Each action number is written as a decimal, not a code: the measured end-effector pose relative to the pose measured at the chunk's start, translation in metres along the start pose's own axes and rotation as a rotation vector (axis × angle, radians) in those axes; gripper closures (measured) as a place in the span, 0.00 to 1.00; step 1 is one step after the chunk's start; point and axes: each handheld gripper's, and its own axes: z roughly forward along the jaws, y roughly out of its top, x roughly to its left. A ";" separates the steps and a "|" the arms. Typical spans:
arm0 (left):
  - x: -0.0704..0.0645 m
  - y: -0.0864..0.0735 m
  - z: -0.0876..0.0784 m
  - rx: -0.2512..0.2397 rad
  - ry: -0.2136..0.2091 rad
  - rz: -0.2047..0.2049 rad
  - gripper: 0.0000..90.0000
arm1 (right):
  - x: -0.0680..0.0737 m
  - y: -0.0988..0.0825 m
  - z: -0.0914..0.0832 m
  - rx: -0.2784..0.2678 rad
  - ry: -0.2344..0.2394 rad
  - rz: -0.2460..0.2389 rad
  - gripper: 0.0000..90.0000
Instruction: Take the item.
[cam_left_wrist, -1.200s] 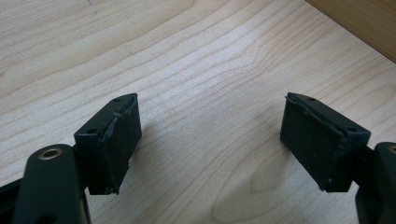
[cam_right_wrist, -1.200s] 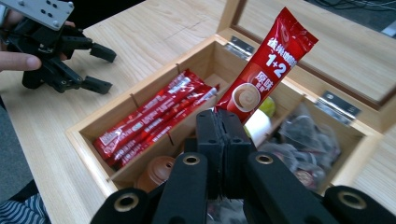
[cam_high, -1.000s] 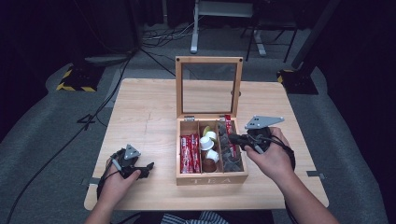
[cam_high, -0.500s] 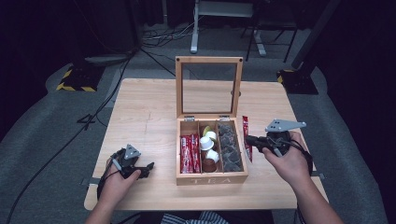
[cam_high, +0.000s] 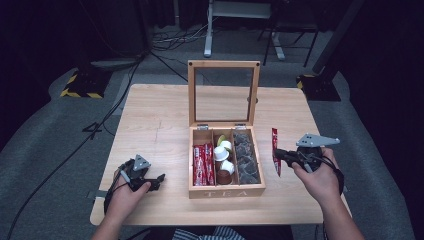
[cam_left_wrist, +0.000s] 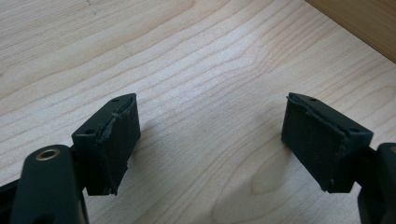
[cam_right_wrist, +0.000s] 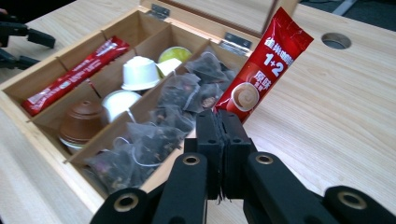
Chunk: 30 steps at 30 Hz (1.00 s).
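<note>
1. The right hand-held gripper (cam_high: 278, 156) is clamped tight on the lower end of a red coffee sachet (cam_right_wrist: 265, 65), held above bare bench (cam_high: 160, 120) just right of the wooden box (cam_high: 227, 191).
2. The sachet stands nearly upright in the high view; in the right gripper view it leans up and to the right from the closed pads.
3. The left hand-held gripper (cam_left_wrist: 210, 140) rests low over the bench near its front left edge, well apart from the box, its jaws spread wide with nothing but wood grain between them.
4. Open bench lies left of and behind the box, and a narrower strip to its right.
5. The sachet reads "1+2" in white above a picture of a coffee cup; the box front is marked "TEA".
6. The box is pale wood with a glass-paned lid standing open, and three compartments: flat red sachets (cam_high: 203, 164) on the left, round capsules (cam_high: 222, 159) in the middle, mesh tea bags (cam_high: 246, 155) on the right.
</note>
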 end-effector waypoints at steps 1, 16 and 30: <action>0.000 0.000 0.000 0.000 0.000 0.000 0.22 | -0.002 -0.003 0.000 0.003 -0.008 0.004 0.99; 0.000 0.000 0.000 0.000 -0.001 0.000 0.22 | -0.025 -0.026 0.014 0.050 -0.063 0.040 0.99; 0.000 0.000 0.000 0.001 -0.001 0.001 0.22 | -0.048 -0.054 0.033 0.134 -0.085 0.090 0.99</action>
